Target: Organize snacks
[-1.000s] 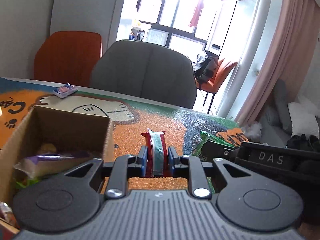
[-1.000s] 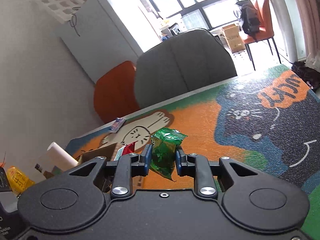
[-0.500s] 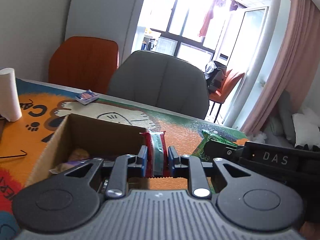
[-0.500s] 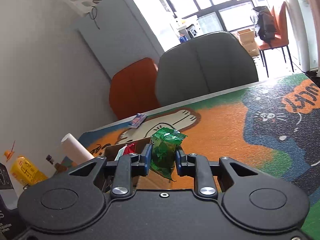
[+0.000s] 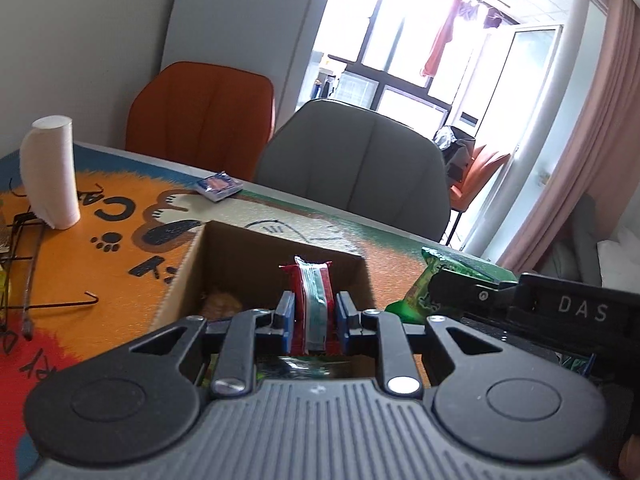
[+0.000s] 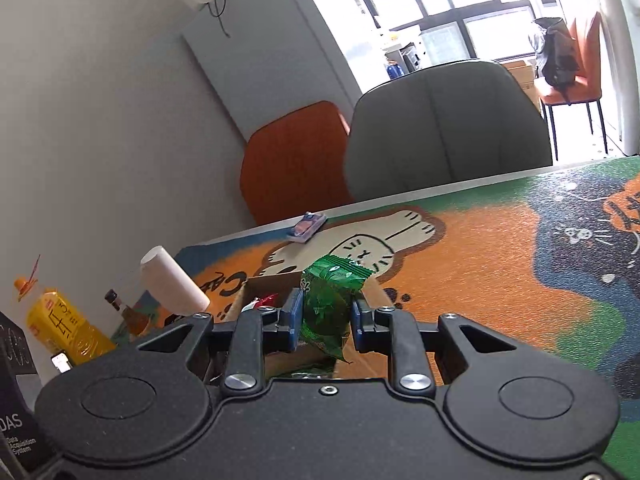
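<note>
My left gripper (image 5: 313, 314) is shut on a red snack packet (image 5: 314, 304) with a grey-green face, held upright over the open cardboard box (image 5: 188, 268). Other snacks lie inside the box, half hidden by the gripper. My right gripper (image 6: 326, 316) is shut on a green snack packet (image 6: 330, 300), just above the same box (image 6: 262, 282). In the left wrist view that green packet (image 5: 424, 288) and the right gripper body show at the right, beside the box's right wall.
A white paper roll (image 5: 50, 172) stands at the left of the cat-print table mat (image 5: 100, 240). A small blue packet (image 5: 219, 186) lies near the far edge. An orange chair (image 5: 204, 120) and a grey chair (image 5: 356, 164) stand behind. A yellow bottle (image 6: 64, 328) sits far left.
Both grippers have moved left toward the box with their packets still held. The box now lies straight under the left gripper, and the paper roll has come into view.
</note>
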`<state>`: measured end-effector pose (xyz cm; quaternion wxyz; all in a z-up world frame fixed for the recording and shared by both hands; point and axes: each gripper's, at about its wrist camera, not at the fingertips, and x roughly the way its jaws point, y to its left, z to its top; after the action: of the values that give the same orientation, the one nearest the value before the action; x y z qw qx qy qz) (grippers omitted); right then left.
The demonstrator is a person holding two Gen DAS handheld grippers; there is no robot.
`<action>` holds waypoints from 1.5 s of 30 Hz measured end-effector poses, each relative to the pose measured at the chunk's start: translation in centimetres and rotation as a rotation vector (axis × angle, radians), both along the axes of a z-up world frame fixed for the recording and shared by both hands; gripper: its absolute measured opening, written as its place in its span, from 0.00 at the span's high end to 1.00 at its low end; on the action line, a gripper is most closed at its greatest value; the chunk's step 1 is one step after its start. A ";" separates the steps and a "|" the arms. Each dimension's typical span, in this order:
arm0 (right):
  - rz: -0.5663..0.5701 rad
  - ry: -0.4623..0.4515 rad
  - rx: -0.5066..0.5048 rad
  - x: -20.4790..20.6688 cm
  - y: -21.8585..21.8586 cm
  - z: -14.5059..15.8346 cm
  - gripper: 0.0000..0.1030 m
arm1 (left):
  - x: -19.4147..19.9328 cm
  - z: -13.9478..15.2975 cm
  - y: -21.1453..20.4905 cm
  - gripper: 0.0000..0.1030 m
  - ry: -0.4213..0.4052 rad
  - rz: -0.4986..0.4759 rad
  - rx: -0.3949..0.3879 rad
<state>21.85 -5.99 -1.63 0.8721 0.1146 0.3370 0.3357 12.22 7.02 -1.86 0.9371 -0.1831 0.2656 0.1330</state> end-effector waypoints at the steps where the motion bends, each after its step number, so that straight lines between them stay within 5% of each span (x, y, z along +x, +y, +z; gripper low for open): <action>1: 0.004 0.001 -0.001 -0.1 0.2 0.0 0.78 | -0.2 -0.1 0.3 0.80 0.001 0.006 -0.003; 14: 0.033 -0.005 -0.009 0.1 2.8 0.1 0.77 | -1.1 -0.7 3.2 0.67 0.024 0.041 -0.049; 16: 0.037 -0.005 -0.012 0.1 3.3 0.1 0.67 | -1.2 -0.8 3.4 0.60 0.026 0.047 -0.046; 32: 0.018 0.010 -0.019 -0.9 1.0 0.3 0.59 | -1.7 -0.4 2.8 0.21 0.032 0.051 -0.020; 37: -0.006 0.002 -0.031 -1.5 -0.7 0.3 0.41 | -2.0 -0.1 1.9 0.16 0.041 0.033 -0.007; 45: -0.031 -0.028 -0.054 -2.9 -3.4 1.0 0.26 | -2.4 0.2 0.4 0.12 0.066 -0.001 0.001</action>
<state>18.99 -9.41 -0.64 0.8846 0.0915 0.3319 0.3144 9.79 7.47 -1.70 0.9280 -0.1779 0.2965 0.1389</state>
